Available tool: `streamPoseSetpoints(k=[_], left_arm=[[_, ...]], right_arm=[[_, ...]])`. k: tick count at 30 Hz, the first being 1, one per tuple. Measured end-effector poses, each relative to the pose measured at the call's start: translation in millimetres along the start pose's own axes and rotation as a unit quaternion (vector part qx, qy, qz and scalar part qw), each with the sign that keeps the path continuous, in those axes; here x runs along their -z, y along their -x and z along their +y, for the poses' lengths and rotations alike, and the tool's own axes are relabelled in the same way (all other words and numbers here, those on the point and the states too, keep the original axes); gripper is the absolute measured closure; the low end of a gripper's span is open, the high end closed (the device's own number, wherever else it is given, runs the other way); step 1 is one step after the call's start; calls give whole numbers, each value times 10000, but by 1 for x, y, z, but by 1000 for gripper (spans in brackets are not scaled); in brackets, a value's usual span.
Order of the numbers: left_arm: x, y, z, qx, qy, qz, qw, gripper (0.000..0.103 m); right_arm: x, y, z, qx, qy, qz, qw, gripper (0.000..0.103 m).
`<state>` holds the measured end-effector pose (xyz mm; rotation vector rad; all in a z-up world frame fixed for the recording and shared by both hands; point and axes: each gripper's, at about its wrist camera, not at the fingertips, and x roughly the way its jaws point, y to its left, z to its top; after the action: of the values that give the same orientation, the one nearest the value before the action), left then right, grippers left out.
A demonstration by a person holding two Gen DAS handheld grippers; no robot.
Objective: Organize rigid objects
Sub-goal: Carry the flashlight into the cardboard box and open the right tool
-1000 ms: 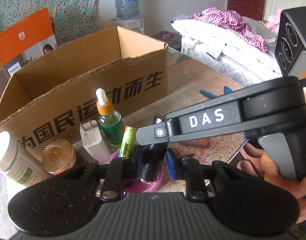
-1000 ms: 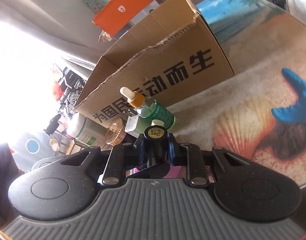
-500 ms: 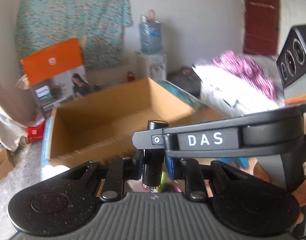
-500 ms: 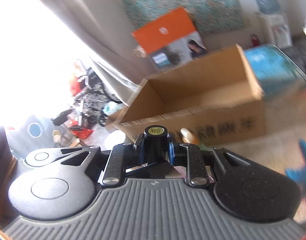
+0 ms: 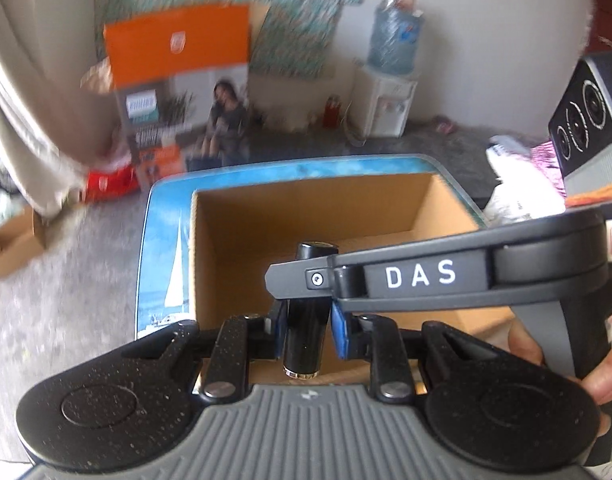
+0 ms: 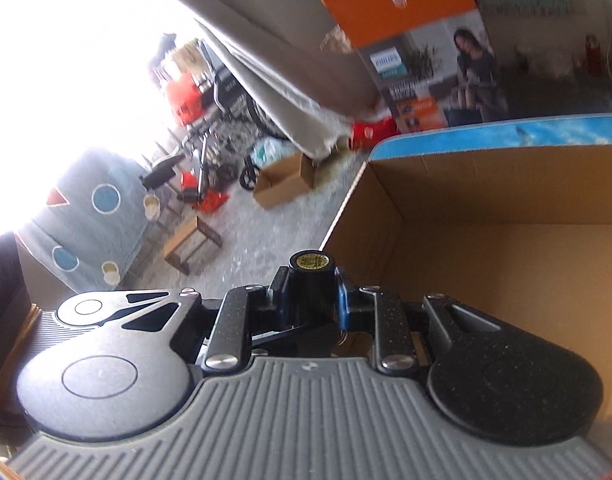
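At the bottom centre of the left wrist frame, the left gripper [image 5: 306, 334] is holding narrow on a black tube [image 5: 306, 340], which is standing upright between the blue pads [image 5: 340, 334]. The right gripper [image 5: 302, 280] is reaching in from the right side of the same frame and is also closing on the upper part of this tube, with a hand [image 5: 546, 364] gripping its handle at the lower right. In the right wrist frame, the right gripper [image 6: 308, 306] is sitting narrow around the tube [image 6: 311, 280], whose gold-labelled cap is showing at centre. What is changing: a second ago both cameras were looking at the front wall of the cardboard box and at the small bottles standing on the table before it; now both are looking down into the open box [image 5: 210, 248], and those bottles are out of the frames. So the tube is being carried, by both tongs together, above the box, and I judge that the release is the next step. Beyond the box, the blue table edge [image 5: 162, 240] and then the orange carton [image 5: 178, 44] are appearing in the upper left.
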<state>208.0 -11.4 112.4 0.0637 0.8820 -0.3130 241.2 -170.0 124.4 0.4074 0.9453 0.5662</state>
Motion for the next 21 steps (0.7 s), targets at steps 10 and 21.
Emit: streamPoseSetpoints(k=[10, 21], left_arm=[[-21, -76, 24, -463, 52, 853, 9953, 79], [-33, -100, 31, -680, 71, 1042, 9922, 78]], right_arm=[[-53, -113, -55, 155, -726, 1142, 9907, 82], [-64, -197, -110, 298, -1295, 1591, 9783, 78]])
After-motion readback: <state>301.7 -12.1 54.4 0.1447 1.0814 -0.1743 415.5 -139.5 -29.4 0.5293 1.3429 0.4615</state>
